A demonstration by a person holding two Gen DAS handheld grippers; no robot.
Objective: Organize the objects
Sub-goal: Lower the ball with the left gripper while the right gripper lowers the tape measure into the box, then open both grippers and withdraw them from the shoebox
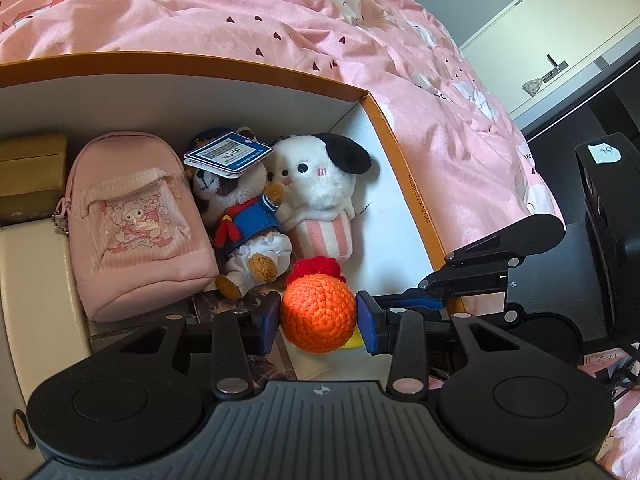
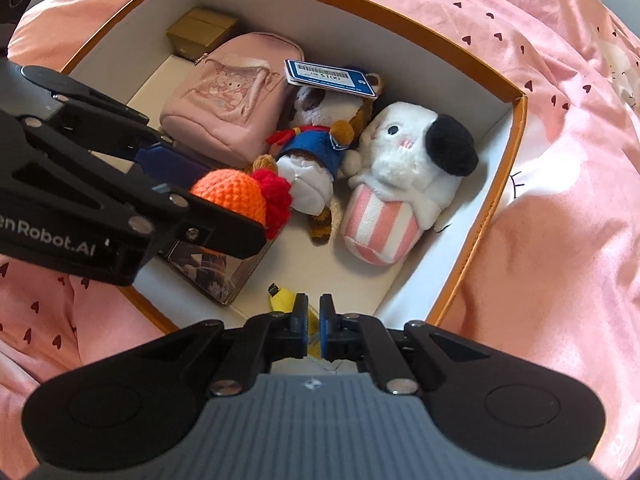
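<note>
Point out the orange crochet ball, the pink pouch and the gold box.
Orange ball (image 1: 318, 312), left wrist view, front of its crochet surface.
Pink pouch (image 2: 224, 100), right wrist view, middle of front pocket.
Gold box (image 2: 202, 32), right wrist view, its lid.

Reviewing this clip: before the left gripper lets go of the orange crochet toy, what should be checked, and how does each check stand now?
1. Left gripper grips the orange crochet toy with both jaws: ok.
2. Toy is over the inside of the box: ok.
3. Toy already rests on something below: cannot tell.
4. Free floor beside the striped white plush: ok.
5. Right gripper clear of the drop spot, jaws nearly closed: ok.
6. Small yellow item near the right gripper unobstructed: cannot tell.
</note>
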